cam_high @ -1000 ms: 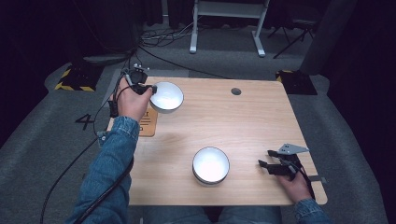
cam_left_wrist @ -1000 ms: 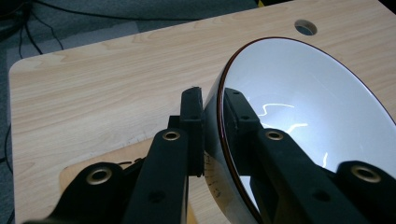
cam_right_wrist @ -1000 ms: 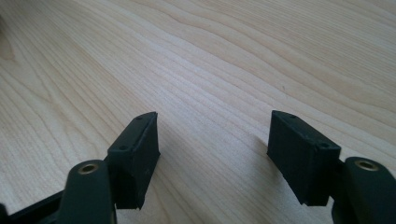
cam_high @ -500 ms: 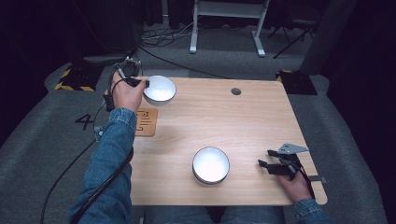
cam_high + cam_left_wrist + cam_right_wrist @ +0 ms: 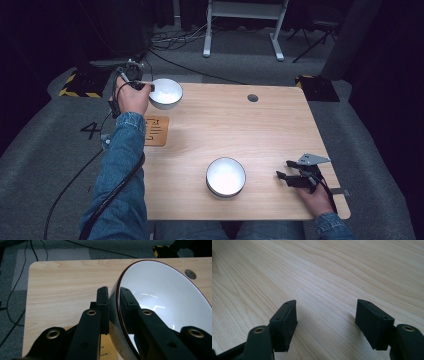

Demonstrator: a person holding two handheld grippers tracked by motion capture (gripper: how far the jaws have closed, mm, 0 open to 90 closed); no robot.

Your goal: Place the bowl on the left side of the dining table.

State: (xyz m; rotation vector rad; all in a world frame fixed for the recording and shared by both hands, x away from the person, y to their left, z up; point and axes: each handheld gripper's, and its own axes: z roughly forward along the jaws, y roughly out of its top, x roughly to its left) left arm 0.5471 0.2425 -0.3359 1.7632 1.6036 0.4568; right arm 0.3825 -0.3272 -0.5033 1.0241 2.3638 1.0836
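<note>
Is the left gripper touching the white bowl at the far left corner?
Touching. In the left gripper view, the left gripper clamps the white bowl by its rim, one jaw inside, one outside.

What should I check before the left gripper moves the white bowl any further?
1. Left gripper shut on the held bowl's rim, one jaw inside and one outside: ok.
2. Bowl inside is empty, nothing to spill: ok.
3. Bowl lifted off the table: cannot tell.
4. Second bowl stands apart, near the front edge: ok.
5. Right gripper open, holding nothing, resting at the table's right front: ok.
6. Cable trailing from the left gripper is free of the bowl: ok.
</note>
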